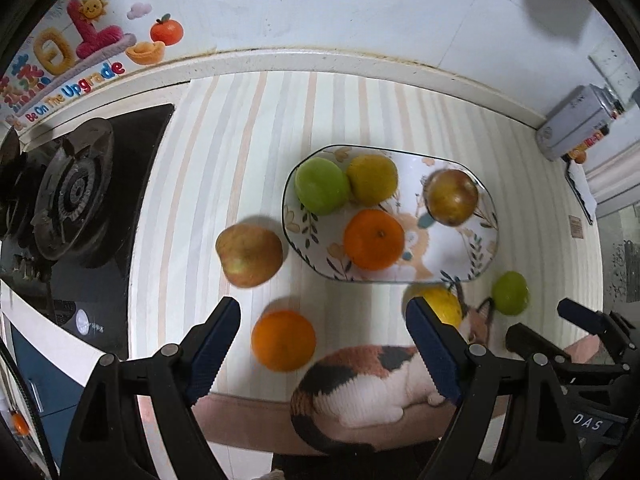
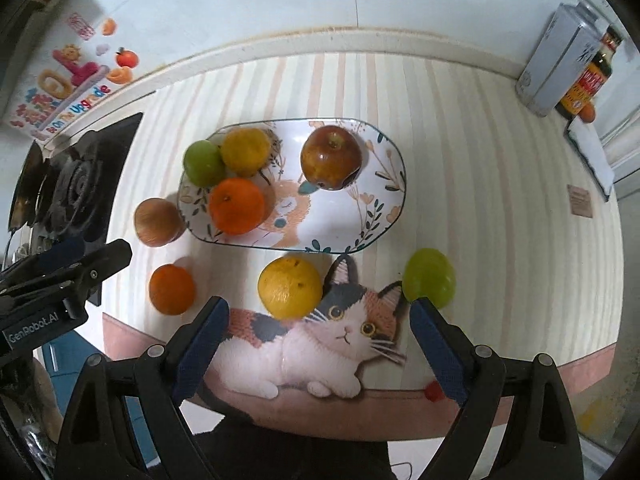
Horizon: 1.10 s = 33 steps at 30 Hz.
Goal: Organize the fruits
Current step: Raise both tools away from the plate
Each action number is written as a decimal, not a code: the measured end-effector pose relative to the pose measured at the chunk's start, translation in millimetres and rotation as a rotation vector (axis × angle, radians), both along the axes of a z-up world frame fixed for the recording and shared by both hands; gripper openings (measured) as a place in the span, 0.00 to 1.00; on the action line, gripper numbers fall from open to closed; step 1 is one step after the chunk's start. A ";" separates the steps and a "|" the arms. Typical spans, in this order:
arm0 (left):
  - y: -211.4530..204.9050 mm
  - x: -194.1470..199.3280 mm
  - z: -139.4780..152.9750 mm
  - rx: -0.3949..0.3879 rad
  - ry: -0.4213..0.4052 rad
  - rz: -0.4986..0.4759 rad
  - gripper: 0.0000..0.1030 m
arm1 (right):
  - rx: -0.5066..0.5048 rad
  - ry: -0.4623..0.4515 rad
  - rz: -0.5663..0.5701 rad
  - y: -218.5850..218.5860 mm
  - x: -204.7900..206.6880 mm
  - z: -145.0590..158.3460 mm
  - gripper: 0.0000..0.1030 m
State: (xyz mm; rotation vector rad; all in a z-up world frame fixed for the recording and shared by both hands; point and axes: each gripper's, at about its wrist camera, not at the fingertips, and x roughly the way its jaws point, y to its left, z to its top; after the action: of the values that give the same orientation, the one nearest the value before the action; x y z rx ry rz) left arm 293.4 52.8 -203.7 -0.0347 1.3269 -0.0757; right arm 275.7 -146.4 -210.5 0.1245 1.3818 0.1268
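Two hand-held tools hang above a kitchen bench (image 2: 500, 184) covered by a striped mat with a calico cat print (image 2: 344, 344). The left tool (image 1: 324, 344) stands wide with nothing between its blue pads; an orange (image 1: 283, 340) lies on the mat below it. The right tool (image 2: 320, 340) also stands wide and grips nothing. An oval floral plate (image 2: 384, 208) near the middle of the mat holds four fruits: a green apple (image 2: 203, 162), a yellow citrus (image 2: 245, 151) touching it, an orange (image 2: 237, 205) just in front of both, and a red-brown apple (image 2: 330, 157) apart on the plate's right half. Four more fruits lie on the mat off the plate: a reddish apple (image 2: 157, 222) just beside its left end, the loose orange nearer the bench edge, a yellow citrus (image 2: 289, 287) on the cat's ear, and a green fruit (image 2: 429, 277) to its right. A gas burner (image 1: 72, 192) sits left of the mat; a bottle (image 2: 588, 80) and a grey carton (image 2: 548, 68) stand at the far right corner.
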 end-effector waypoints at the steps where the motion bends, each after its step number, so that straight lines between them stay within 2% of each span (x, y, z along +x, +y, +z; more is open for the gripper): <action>1: 0.5 -4.6 3.9 -0.004 -0.005 0.001 0.82 | 0.002 -0.010 0.002 -0.6 -4.3 6.3 0.91; 14: -6.9 -53.2 66.7 -0.048 -0.091 -0.024 0.82 | 0.037 -0.088 0.000 -10.0 -53.6 70.5 0.91; 24: -18.3 -72.1 91.2 -0.066 -0.108 -0.062 0.82 | 0.058 -0.110 -0.023 -17.8 -70.9 92.5 0.91; 30: -15.1 -70.3 91.1 -0.071 -0.120 -0.042 0.82 | 0.073 -0.114 -0.033 -17.8 -68.6 92.4 0.91; 32: -12.1 -67.0 86.4 -0.057 -0.118 -0.029 0.88 | 0.074 -0.104 -0.035 -16.2 -63.9 85.7 0.91; 33: -9.6 -63.9 82.0 -0.037 -0.116 -0.021 0.98 | 0.076 -0.100 -0.037 -15.4 -61.5 81.4 0.91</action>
State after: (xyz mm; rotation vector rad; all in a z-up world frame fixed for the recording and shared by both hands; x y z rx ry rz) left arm 229.5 43.2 -121.7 -0.0476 1.2096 -0.1184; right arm 214.1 -161.8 -129.1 0.2046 1.2745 0.1534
